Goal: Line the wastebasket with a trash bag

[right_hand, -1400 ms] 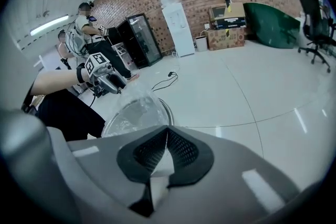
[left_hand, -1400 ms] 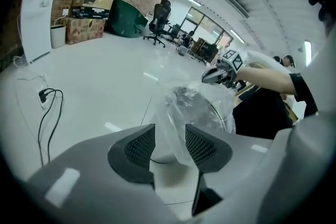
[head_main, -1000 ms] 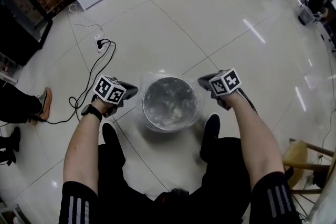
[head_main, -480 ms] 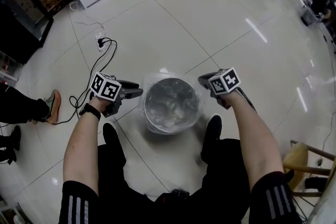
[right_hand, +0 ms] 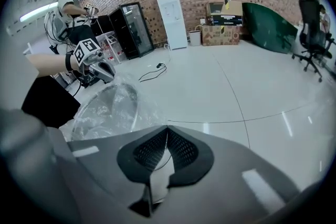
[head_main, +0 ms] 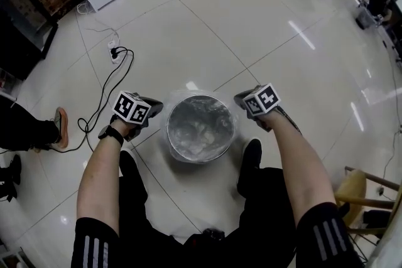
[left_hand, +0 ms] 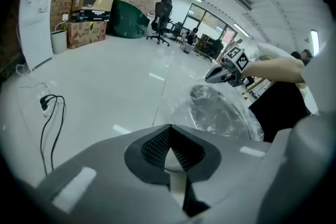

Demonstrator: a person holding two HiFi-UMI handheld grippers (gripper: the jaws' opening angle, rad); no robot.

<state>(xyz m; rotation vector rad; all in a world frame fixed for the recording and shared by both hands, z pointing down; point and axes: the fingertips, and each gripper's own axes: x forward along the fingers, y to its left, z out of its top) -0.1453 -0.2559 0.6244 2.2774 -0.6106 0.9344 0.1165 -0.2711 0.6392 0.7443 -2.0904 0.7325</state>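
The wastebasket [head_main: 217, 154] stands on the white tiled floor [head_main: 264, 28] at the middle of the head view, just ahead of the person's shoes [head_main: 251, 157]. A clear bag [head_main: 198, 128] lies crinkled inside it, and its film spills over the rim all round. At the basket's 9 o'clock are the left tongs [head_main: 159, 107], with the bare left forearm [head_main: 103, 166] reaching forward and the tool tilted steeply down, its tips right at the edge of the draped film. These jaws have just been closing and now meet tip to tip. Their own view shows the bag just off to the right of the tips, and whether a fold of film is caught there cannot be told. At the basket's 3 o'clock are the right tongs [head_main: 239, 98], on a right forearm [head_main: 298, 147] held the same way, nose down toward the rim. Its jaws are pressed together as well, and the film comes up to the tips on their left side. A black cable [head_main: 107, 91] trails over the floor at 10 o'clock, well apart from the basket.
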